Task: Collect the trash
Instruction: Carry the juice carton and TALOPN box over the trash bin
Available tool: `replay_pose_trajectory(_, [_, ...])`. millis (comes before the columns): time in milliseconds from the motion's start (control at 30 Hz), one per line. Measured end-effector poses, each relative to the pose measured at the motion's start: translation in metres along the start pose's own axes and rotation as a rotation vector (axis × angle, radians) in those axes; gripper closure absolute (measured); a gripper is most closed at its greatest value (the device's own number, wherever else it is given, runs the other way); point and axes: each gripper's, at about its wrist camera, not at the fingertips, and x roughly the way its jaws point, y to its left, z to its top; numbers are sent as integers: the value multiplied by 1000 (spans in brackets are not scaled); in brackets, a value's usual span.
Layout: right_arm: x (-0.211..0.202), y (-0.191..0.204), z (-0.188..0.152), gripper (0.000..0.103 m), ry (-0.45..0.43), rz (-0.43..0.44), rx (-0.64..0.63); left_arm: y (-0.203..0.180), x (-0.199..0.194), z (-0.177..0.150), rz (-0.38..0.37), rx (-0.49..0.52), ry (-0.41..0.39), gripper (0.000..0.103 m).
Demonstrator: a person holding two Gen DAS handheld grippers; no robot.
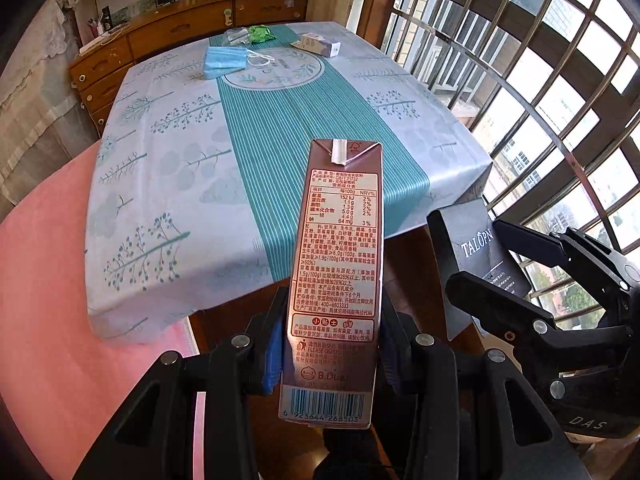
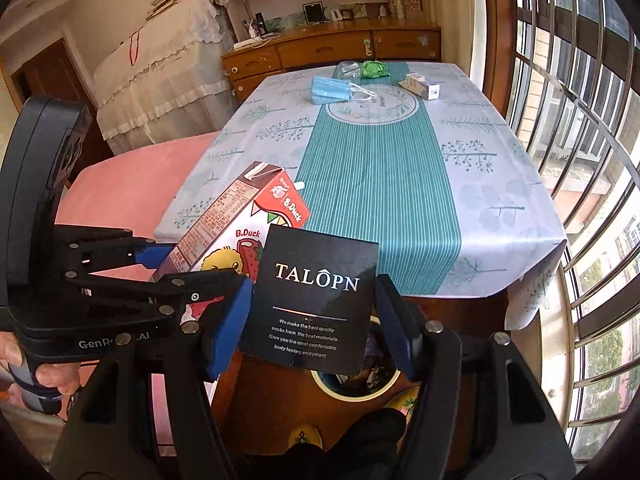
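A square table (image 1: 168, 168) fills the middle of both views, draped in a pale cloth printed with trees and a teal striped band down its centre. Its legs are hidden by the cloth, and the near edge is partly blocked by the held items.

At the far end of the table lie four small things: a folded blue face mask (image 1: 224, 62), a crumpled green wrapper (image 1: 260, 34), a clear plastic piece (image 1: 236, 36) just beside the wrapper whose shape is hard to make out, and a small white and tan box (image 1: 318, 45) lying on its side, its print too small to read.

A bin (image 2: 360, 380) sits on the floor below the near table edge; only part of its pale rim and dark contents show, the rest covered by the card.

The left tool (image 1: 332, 344) is clamped on a drink carton (image 1: 340, 272), held in the air just off the near table edge, nutrition panel facing the camera; its base is cut off behind the fingers.

The right tool (image 2: 312, 320) is closed on a black card (image 2: 316, 300) lettered "TALOPN", held above the bin and just beside the carton. The card's small lower print is blurred.
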Motion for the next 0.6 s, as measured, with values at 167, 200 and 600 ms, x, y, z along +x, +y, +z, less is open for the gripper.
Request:
replay_pose_trajectory(167, [13,-12,-32,43,67,0,50,-12,23,-34,-19,-1,63,63])
replay_pose_trajectory(200, [16,-14,-40,43,80,-1,61,-14,29,-41,-21,-6,77,63])
replay_pose_trajectory(600, [115,-81,-98,43,218,-7,146,-14,140,-99,-20,-50,212,63])
